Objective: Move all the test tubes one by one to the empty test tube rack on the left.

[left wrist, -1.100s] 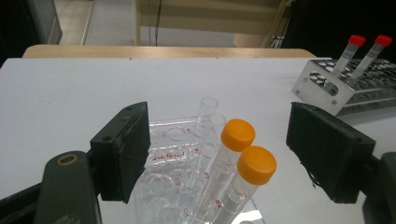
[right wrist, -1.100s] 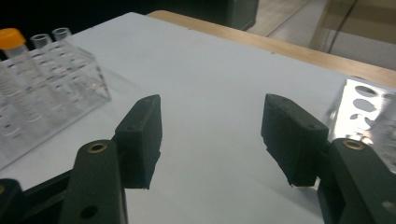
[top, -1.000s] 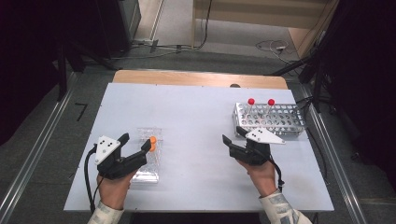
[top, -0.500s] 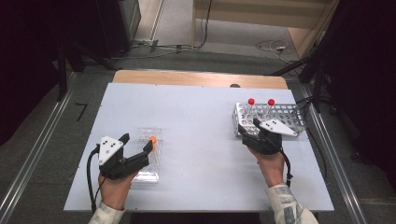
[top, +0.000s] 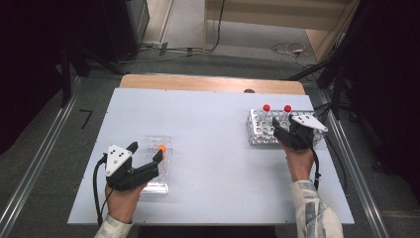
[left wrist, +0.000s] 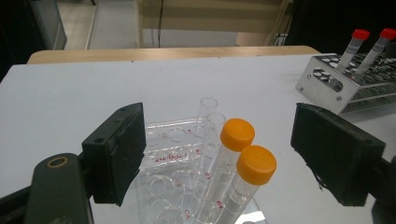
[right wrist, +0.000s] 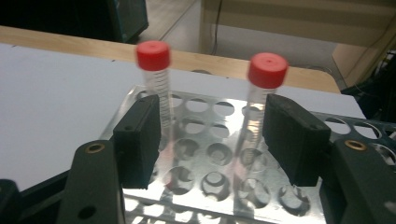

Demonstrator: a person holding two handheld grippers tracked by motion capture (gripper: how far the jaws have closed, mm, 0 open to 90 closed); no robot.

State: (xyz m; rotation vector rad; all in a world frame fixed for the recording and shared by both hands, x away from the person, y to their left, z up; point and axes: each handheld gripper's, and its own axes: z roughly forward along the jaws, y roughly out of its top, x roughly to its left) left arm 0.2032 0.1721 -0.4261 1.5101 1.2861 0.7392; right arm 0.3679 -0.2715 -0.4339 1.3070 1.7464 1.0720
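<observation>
Sliding across the white table (top: 208, 129) from the near edge toward the perforated metal tube rack (top: 257, 130), the right gripper (right wrist: 212, 135) now hangs over that rack's holes, where a second ago it sat well short of it. Its jaws stand apart with nothing pressed between them, having just narrowed slightly; the two clear tubes with red caps (right wrist: 153, 55) rise just beyond the pads, one near each jaw. That suggests the hand is lining up on one of these tubes, though which one cannot yet be told. The left gripper (left wrist: 219, 158) has stayed over the clear plastic rack (left wrist: 168, 154) at the table's near left, its jaws wide and empty, the two clear tubes with orange caps (left wrist: 237, 134) standing between them untouched. No tube has been lifted; picking still lies ahead.
</observation>
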